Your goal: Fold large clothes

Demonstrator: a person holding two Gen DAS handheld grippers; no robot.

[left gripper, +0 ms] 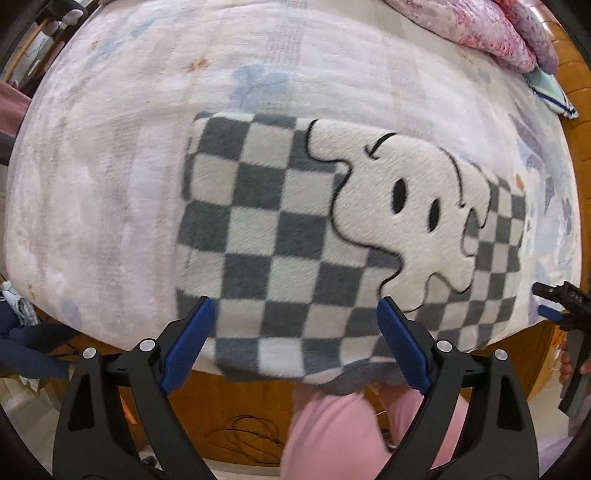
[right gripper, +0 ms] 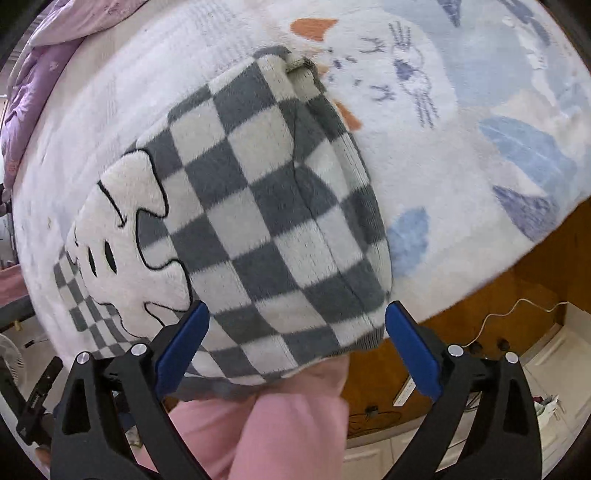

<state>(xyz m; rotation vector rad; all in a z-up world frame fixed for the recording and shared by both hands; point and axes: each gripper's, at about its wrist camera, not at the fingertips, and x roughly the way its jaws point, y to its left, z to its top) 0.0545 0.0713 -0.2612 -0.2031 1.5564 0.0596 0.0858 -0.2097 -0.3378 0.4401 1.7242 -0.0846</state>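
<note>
Now, in the left wrist view, you are holding the left gripper with fingers spread and empty above the folded checkered fleece garment, which is lying on the bed near its front edge. In the right wrist view, you are keeping the right gripper spread wide too, gripping nothing, over the garment's folded end.

The folded garment is lying on the bed cover, its near edge hanging just over the bed's front edge. A bundle of bedding is sitting at the far right corner, well apart from the garment.
</note>
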